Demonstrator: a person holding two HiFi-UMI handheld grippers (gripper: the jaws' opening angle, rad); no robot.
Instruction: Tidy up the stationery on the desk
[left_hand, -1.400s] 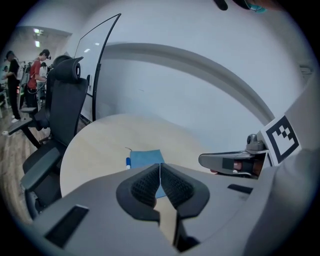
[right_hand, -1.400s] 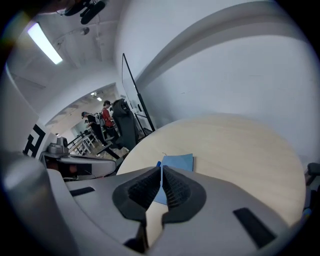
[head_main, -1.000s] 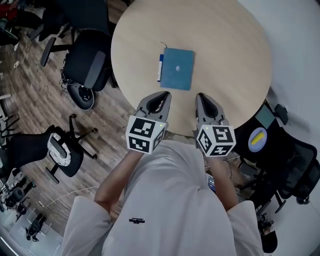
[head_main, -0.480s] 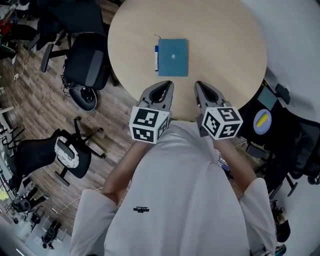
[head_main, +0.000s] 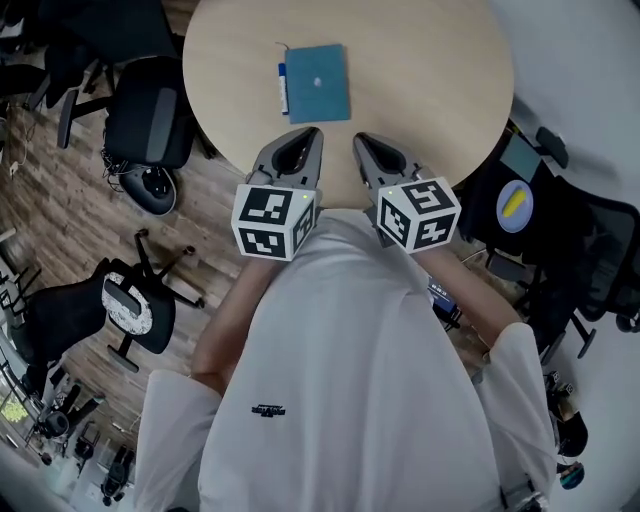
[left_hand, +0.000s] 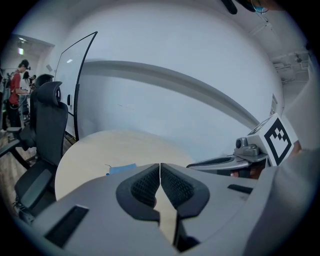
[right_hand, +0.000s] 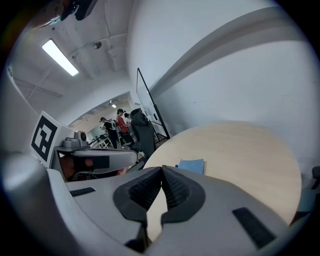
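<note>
Upper left of the head view: a black office chair (head_main: 150, 125) stands on wood flooring beside the round table (head_main: 430, 70). Top centre: the blue notebook (head_main: 315, 83) lies flat on the tabletop, with a narrow blue-and-white strip along its left edge; pen or spine cannot be told. Below the notebook and apart from it, the left gripper (head_main: 300, 135) hangs over the near table edge, clenched pad to pad on nothing. Just beside it to the right, the right gripper (head_main: 362, 140) is likewise clenched and empty. Right edge: a dark chair (head_main: 560, 270) bearing a yellow item (head_main: 515, 205)
</note>
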